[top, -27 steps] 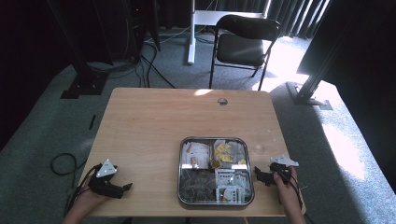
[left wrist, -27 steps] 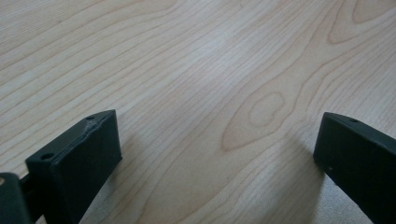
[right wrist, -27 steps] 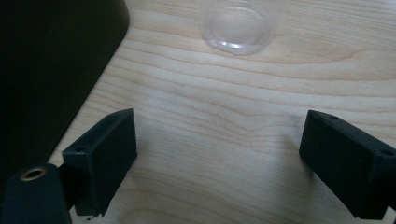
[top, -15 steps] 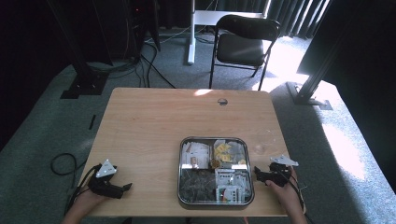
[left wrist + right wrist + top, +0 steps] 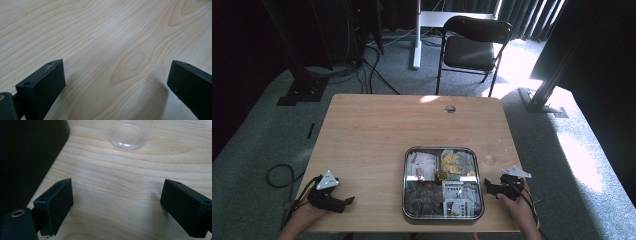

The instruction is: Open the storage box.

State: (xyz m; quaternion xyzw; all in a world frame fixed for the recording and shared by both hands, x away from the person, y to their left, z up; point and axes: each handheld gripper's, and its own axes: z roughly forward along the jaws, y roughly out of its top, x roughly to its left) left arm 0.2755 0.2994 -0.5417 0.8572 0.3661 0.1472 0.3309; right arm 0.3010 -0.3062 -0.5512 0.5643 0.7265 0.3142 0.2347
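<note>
A metal tray (image 5: 443, 151) with rounded corners sits near the front edge of the wooden table (image 5: 377, 130), right of the middle, its compartments packed with small sachets and packets, some white, some yellow, some dark. Just beyond the tray's right rim stands a small clear plastic cup (image 5: 490, 160), which the right gripper view shows upright ahead of the jaws (image 5: 130, 132), with the tray's dark wall (image 5: 27, 157) rising at the left of that view. The right gripper (image 5: 490, 187) rests low over the table just beside the tray's right side, its jaws spread wide with only bare wood between them. The left gripper (image 5: 346, 202) lies well apart from the tray near the table's front left corner, its jaws likewise wide over bare wood and holding nothing.
</note>
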